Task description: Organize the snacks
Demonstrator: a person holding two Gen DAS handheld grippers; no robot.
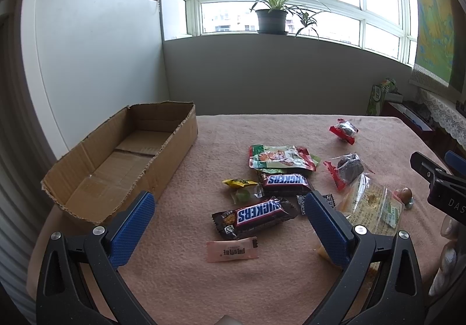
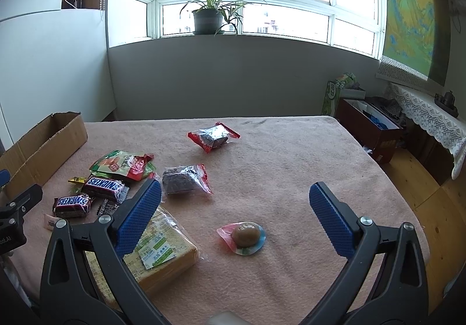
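Left wrist view has my left gripper (image 1: pixel 230 214) spread wide and holding nothing, hovering over the near part of the pink cloth (image 1: pixel 262 281). Between the tips lies the nearer Snickers bar (image 1: pixel 252 215), its long axis running left to right, roughly across the line of the fingers, so I judge a straight descent and pinch would close on its ends unless I turn the wrist first. A second Snickers bar (image 1: pixel 284 183) lies just beyond it, and a pale pink sachet (image 1: pixel 232 249) lies nearer me. The cardboard box (image 1: pixel 116 162), with nothing inside that I can see, sits far left of the pile, on the left gripper's side, so that arm looks the better one for the chocolate.

My right gripper (image 2: pixel 234 208) is likewise wide and unloaded. A round brown sweet (image 2: pixel 246 234) in clear wrapping lies just ahead between its fingers, well apart from the pile. A wrapped cake slab (image 2: pixel 163 249) is partly hidden under the left finger (image 2: pixel 137 226); its near end is cut off. Small print on the wrappers is unreadable, and the box's near wall hides part of its floor.
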